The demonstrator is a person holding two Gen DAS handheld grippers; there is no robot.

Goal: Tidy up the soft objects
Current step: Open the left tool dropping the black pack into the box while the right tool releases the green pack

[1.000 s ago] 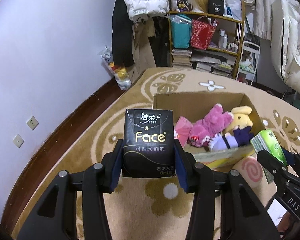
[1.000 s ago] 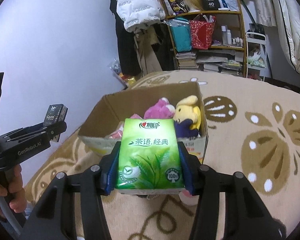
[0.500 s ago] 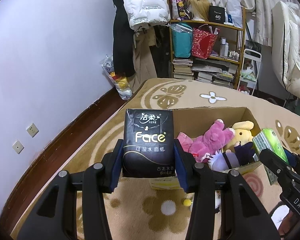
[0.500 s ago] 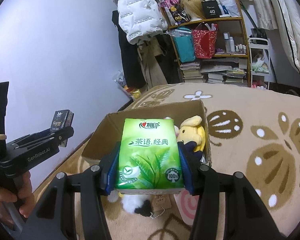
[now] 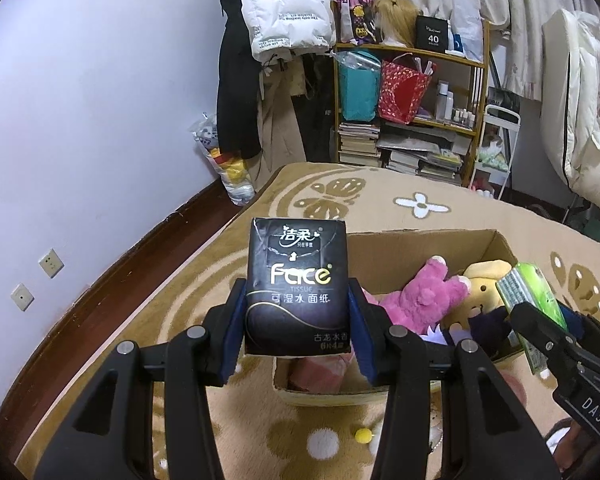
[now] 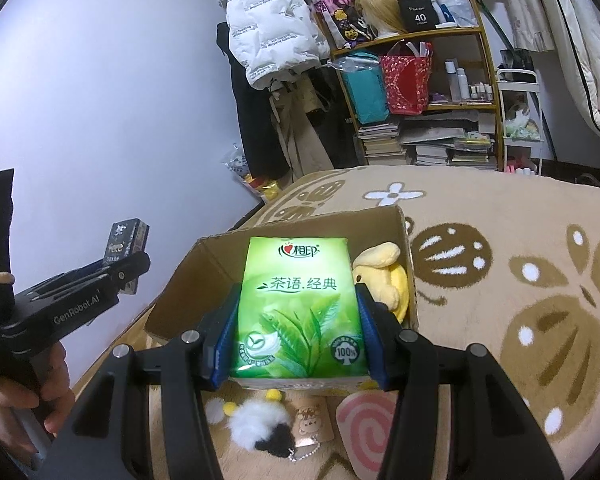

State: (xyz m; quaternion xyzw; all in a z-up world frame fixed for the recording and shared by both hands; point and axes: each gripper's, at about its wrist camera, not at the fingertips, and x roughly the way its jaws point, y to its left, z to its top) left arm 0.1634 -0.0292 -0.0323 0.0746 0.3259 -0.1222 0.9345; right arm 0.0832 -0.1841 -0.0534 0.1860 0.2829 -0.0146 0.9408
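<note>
Transport step. Left gripper (image 5: pixel 296 322) fingers clamp the black tissue pack (image 5: pixel 298 286); right gripper (image 6: pixel 298 330) fingers clamp the green tissue pack (image 6: pixel 298 306). Both hover by the cardboard box (image 6: pixel 204 258) holding plush toys (image 5: pixel 420 300). Next: lower inside, release.

A: Where is the cardboard box (image 6: pixel 406 276) sitting?

B: It is sitting on the rug (image 6: pixel 500 280), in the middle of the right wrist frame, with two plush toys (image 5: pixel 420 300) lying inside it.

A: And behind it?

B: The shelf (image 6: pixel 432 92) is standing at the upper right, and the jacket (image 6: pixel 268 28) is hanging to its left.
</note>
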